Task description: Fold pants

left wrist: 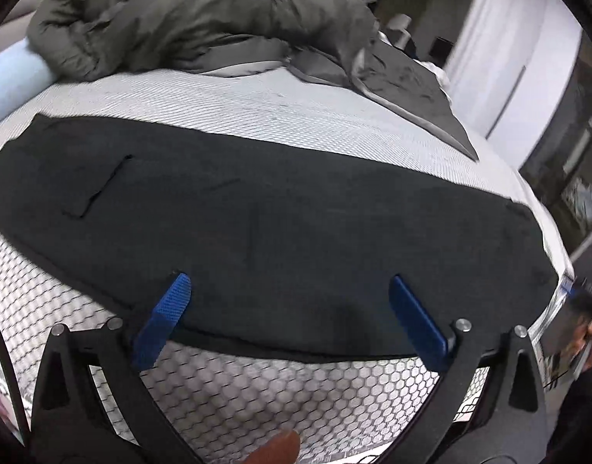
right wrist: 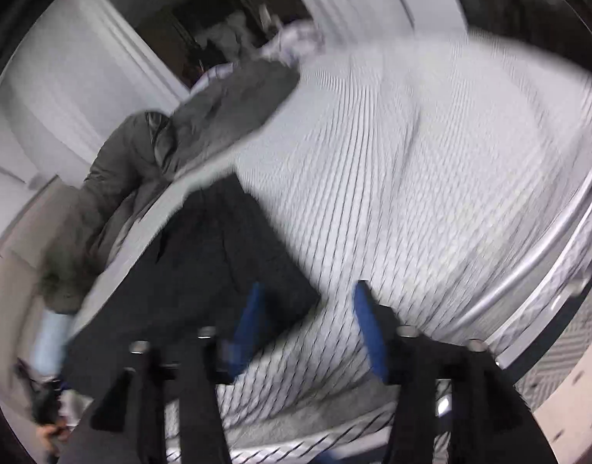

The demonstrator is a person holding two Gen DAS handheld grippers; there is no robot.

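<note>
Left wrist view: black pants (left wrist: 257,224) lie flat on the bed (left wrist: 296,116), folded into one long band running from left edge to right edge of the frame, across the middle. A pocket slit shows on them at centre left. The mattress cover is white with a dark honeycomb pattern. Left tool (left wrist: 288,290) sits at lower centre, blue fingers (left wrist: 164,317) spread wide, released, nothing gripped; fingertips hover over the near hem of the pants, and whether they touch the cloth cannot be told. A grey duvet (left wrist: 180,19) is bunched at top of frame, a darker grey sheet (left wrist: 412,89) trails to the upper right, and a pale blue pillow (left wrist: 9,77) peeks in at the left edge. A hand (left wrist: 590,344) shows at the far right edge, lower part, and a bit of a finger at bottom centre.

Right wrist view: heavily motion-blurred. Right tool (right wrist: 307,301) at lower centre, jaws partly apart, no cloth between them. The left blue finger overlaps the pants' corner (right wrist: 203,263), which fills the lower left; the right finger is over bare mattress (right wrist: 431,154). Contact cannot be told through the blur. Grey duvet (right wrist: 203,131) at centre left, beyond the pants. Mattress fills the right half of frame.
</note>
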